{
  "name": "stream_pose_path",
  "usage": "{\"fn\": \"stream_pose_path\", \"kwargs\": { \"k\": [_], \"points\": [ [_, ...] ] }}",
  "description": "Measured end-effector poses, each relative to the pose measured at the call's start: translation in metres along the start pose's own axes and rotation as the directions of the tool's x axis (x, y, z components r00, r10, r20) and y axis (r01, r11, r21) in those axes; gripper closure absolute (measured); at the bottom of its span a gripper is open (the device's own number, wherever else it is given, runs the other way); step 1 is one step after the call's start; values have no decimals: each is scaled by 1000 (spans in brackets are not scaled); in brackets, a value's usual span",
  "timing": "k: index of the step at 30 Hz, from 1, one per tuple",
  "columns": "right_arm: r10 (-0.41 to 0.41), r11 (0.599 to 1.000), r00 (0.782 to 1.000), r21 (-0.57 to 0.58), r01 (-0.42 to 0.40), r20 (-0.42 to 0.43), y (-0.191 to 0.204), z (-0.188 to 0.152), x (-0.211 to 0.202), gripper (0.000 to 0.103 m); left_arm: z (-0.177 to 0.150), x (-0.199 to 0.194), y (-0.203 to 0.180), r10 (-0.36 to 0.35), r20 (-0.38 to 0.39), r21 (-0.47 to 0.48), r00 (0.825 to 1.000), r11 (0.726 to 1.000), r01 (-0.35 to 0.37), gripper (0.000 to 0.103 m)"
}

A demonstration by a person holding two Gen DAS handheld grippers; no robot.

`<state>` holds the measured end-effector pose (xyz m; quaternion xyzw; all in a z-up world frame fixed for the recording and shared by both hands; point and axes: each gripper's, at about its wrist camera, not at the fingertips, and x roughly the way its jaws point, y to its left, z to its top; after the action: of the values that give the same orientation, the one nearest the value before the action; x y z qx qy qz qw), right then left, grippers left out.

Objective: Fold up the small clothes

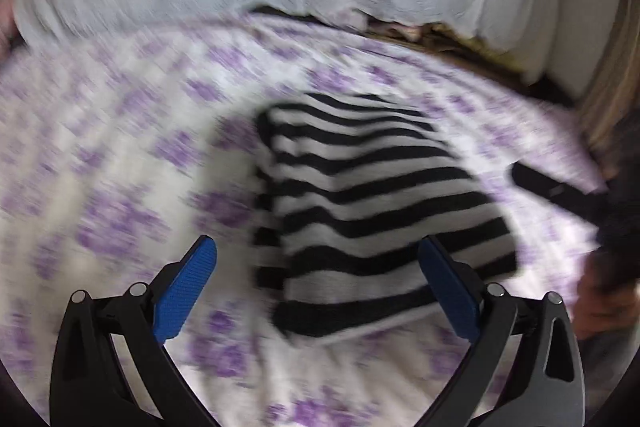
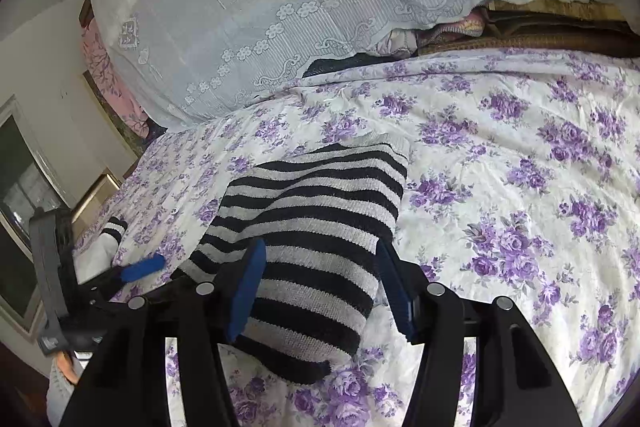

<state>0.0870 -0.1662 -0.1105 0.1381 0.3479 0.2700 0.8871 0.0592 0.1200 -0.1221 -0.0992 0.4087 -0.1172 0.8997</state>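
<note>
A black-and-white striped knit garment (image 1: 372, 211) lies folded into a compact block on a purple-flowered bedsheet (image 1: 120, 155). My left gripper (image 1: 318, 285) is open, its blue pads wide apart just in front of the garment's near edge; this view is motion-blurred. In the right wrist view the garment (image 2: 316, 227) lies between my right gripper's (image 2: 320, 287) open blue fingers, which straddle its near end without clamping it. The left gripper (image 2: 140, 273) shows at the far left of that view, with a striped sleeve cuff (image 2: 114, 227) beyond it.
A white lace-covered bedding pile (image 2: 280, 7) rises at the back of the bed. Folded brown and pink blankets (image 2: 540, 27) sit behind at the right. A window and wall (image 2: 24, 187) lie past the bed's left edge. The flowered sheet (image 2: 520, 187) stretches to the right.
</note>
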Motion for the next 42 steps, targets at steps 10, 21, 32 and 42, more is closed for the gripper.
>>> {"fn": "stream_pose_path", "kwargs": {
  "k": [10, 21, 32, 42],
  "points": [
    [107, 977, 990, 194, -87, -96, -37, -6, 22, 42, 7, 52, 51, -280, -148, -286, 949, 930, 230, 5],
    [359, 846, 926, 459, -271, -116, -68, -15, 72, 37, 35, 92, 47, -383, -207, -259, 900, 909, 327, 5],
    [279, 922, 946, 320, -216, -166, -38, -1, 100, 31, 45, 102, 44, -424, -198, -237, 884, 896, 376, 5],
    [167, 978, 981, 139, -153, -100, -16, -4, 77, 38, 38, 73, 28, -325, -132, -159, 936, 939, 304, 34]
  ]
}}
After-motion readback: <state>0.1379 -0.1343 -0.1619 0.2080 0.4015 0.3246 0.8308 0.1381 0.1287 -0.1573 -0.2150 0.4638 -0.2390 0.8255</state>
